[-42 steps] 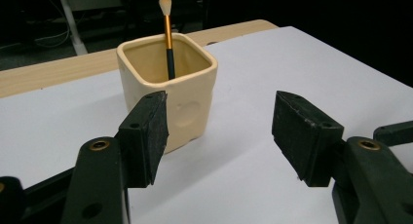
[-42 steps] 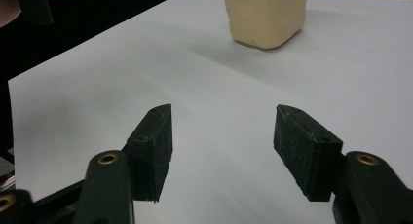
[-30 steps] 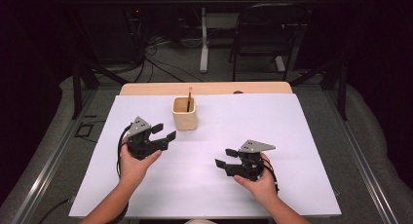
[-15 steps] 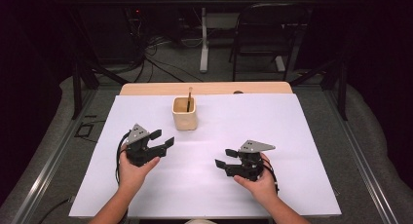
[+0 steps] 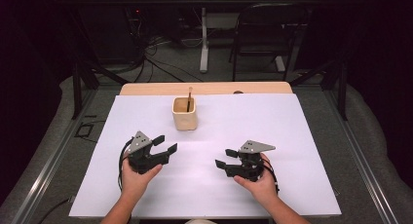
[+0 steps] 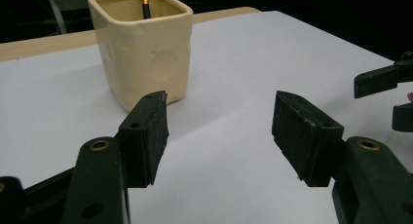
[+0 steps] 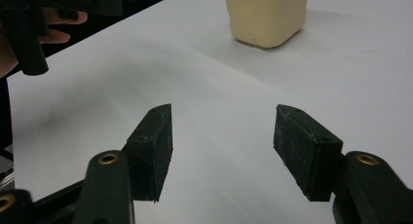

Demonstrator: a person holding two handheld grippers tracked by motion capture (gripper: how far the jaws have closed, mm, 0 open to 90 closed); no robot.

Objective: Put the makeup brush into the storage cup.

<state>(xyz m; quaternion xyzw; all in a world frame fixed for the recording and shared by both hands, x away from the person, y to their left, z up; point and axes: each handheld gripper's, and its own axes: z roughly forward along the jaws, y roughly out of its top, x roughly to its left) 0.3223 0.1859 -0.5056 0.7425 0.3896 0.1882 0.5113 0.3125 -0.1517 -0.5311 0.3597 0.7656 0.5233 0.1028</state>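
Both grippers, left (image 5: 164,145) and right (image 5: 221,164), gape empty low in frame; our cup (image 5: 184,113) with its stick (image 5: 189,96) sits upper center. Clipping its rim could tip it.

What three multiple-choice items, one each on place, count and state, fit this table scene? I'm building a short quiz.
1. Where does the cream cup stand?
A. on the white sheet, far side
B. on the floor
C. between the left gripper's jaws

2. How many sticks stand in the cup?
A. three
B. none
C. one

3. How do the left gripper's jaws stand?
A. clamped on the cup
B. open, nothing between them
C. shut tight

Key: 1 A, the high view shows it on the sheet; 2 C, one thin stick rises from it; 3 B, bare sheet shows between them.
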